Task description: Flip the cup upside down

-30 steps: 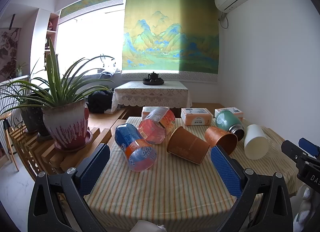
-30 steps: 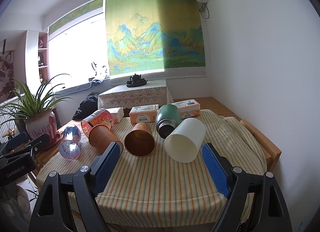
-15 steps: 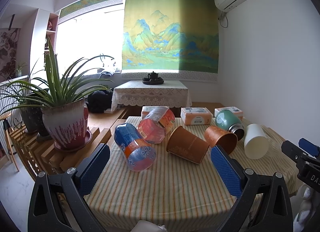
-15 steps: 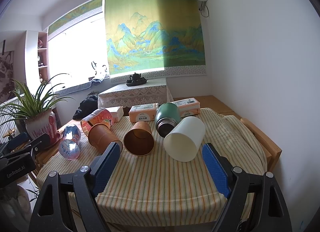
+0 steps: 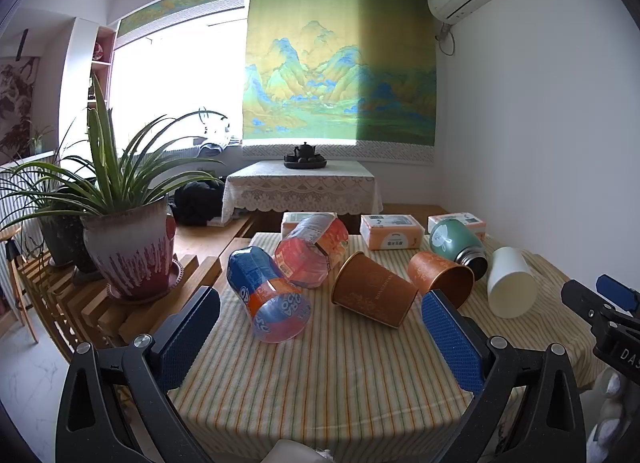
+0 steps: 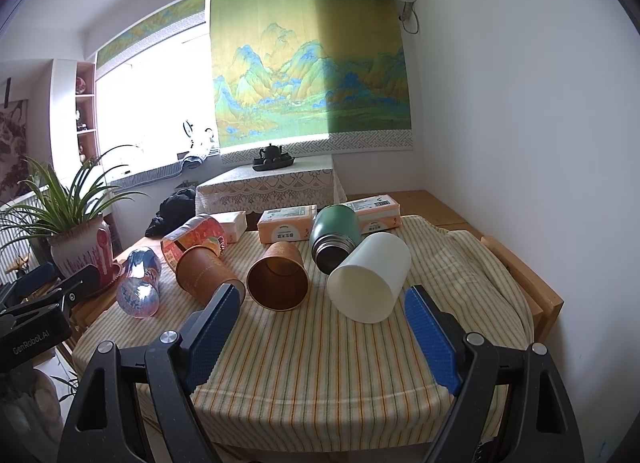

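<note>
Several cups lie on their sides on a striped tablecloth [image 5: 328, 375]. In the left wrist view: a blue and orange plastic cup [image 5: 268, 295], a red plastic cup [image 5: 312, 251], two brown paper cups [image 5: 374, 291] [image 5: 442, 273], a green flask [image 5: 456, 243] and a white cup [image 5: 510, 283]. In the right wrist view the white cup [image 6: 370, 277] lies just beyond my fingers, with a brown cup [image 6: 278, 277] to its left. My left gripper [image 5: 320, 327] is open and empty near the table's front edge. My right gripper [image 6: 320, 327] is open and empty.
A potted plant [image 5: 128, 247] stands on a wooden rack left of the table. Tissue packs [image 5: 390, 227] lie along the table's far edge. A low table with a teapot [image 5: 304, 153] stands behind. A white wall runs along the right.
Both grippers have shifted only slightly. The right gripper has edged a little closer to the white cup. Nothing was taken hold of.
</note>
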Available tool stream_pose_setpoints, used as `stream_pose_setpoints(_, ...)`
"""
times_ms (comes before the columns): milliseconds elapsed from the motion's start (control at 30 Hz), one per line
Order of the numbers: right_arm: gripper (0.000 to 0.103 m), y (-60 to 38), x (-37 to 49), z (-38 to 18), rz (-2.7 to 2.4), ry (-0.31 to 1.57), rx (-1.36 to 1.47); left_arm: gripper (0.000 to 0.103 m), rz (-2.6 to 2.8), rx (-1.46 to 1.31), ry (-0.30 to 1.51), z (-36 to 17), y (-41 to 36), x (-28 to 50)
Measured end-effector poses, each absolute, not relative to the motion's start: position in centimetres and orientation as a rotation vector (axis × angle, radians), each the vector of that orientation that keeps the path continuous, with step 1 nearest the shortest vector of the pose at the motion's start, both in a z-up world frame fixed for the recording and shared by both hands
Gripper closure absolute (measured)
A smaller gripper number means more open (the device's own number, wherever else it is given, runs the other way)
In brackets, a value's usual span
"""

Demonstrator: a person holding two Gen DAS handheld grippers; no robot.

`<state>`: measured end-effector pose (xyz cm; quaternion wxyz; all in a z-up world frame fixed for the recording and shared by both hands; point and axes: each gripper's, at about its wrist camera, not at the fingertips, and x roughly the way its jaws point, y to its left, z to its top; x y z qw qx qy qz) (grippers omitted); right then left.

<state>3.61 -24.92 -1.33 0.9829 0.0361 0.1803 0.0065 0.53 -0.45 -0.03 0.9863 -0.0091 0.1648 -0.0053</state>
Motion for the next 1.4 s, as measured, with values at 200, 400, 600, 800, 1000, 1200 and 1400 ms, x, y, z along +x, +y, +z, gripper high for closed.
stream_pose_setpoints(200, 0.022, -24.9, 3.6, -1.4, 0.014, 0.364, 0.073, 0.001, -0.011, -0.019, 0.331, 0.0, -0.4, 0.5)
stream_pose_setpoints(400, 0.022, -25.0, 3.8, -1.3, 0.015, 0.372, 0.080, 0.001, -0.015, -0.015, 0.336, -0.1, -0.6, 0.9)
stream_pose_setpoints(600, 0.021, -25.3, 4.6, -1.2, 0.019, 0.389, 0.084, 0.001, -0.022, -0.016, 0.346, -0.3, -0.6, 1.5)
stream_pose_setpoints(800, 0.021, -25.8, 6.1, -0.3, 0.043, 0.414, 0.099, 0.001, -0.029, -0.009, 0.361, -0.5, -0.8, 2.2)
stream_pose_setpoints(1000, 0.021, -26.2, 8.7, 1.6, 0.068, 0.430, 0.091, 0.001, -0.029, -0.006, 0.368, -0.4, -0.5, 3.1)
stream_pose_setpoints(1200, 0.020, -26.9, 13.4, 2.9, 0.092, 0.509, 0.098, 0.001, -0.027, -0.010, 0.383, -0.6, 0.1, 4.2)
stream_pose_setpoints(1400, 0.020, -28.4, 20.3, 3.0, 0.124, 0.683, 0.113, 0.001, -0.011, -0.030, 0.395, -0.9, 1.3, 5.2)
